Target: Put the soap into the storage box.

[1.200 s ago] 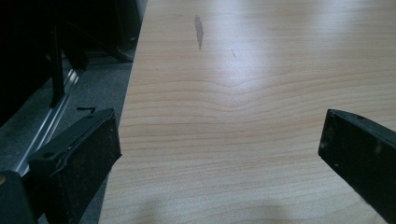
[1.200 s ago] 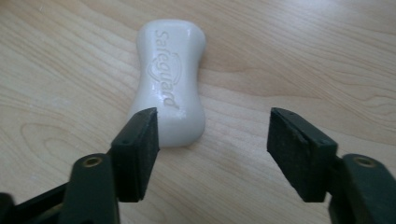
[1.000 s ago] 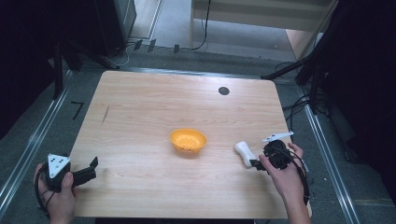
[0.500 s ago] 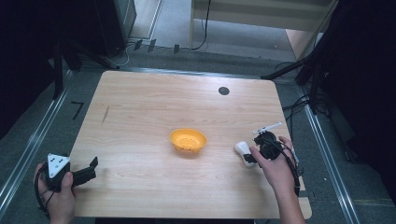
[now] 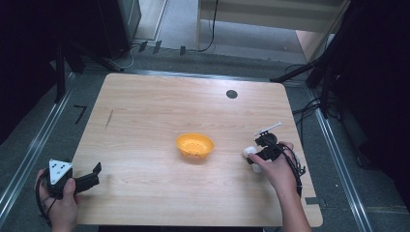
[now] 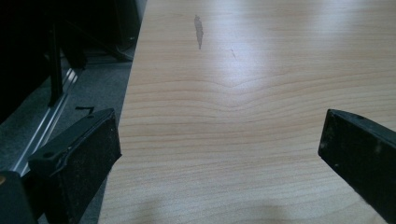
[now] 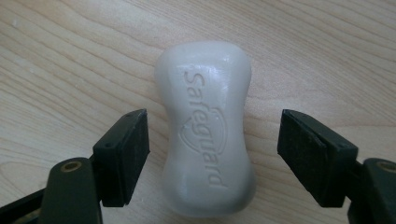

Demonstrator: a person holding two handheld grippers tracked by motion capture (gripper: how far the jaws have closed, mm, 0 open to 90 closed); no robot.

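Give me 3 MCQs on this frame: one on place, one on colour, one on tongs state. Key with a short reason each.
1. Where does the soap bar lie?
A. inside the bowl
B. on the table between the right tongs' jaws
C. at the table's far left corner

2. What colour is the bowl?
A. orange
B. blue
C. white

3. How do the left tongs stand?
A. shut on the soap bar
B. shut on nothing
C. open over bare table

Key:
1. B: the right gripper view shows the white bar on the wood of the table with a jaw of the right tongs on either side, gaps showing, not yet squeezed.
2. A: the high view shows an orange bowl near the table's middle.
3. C: the left gripper view shows its jaws wide apart with plain wood between them.
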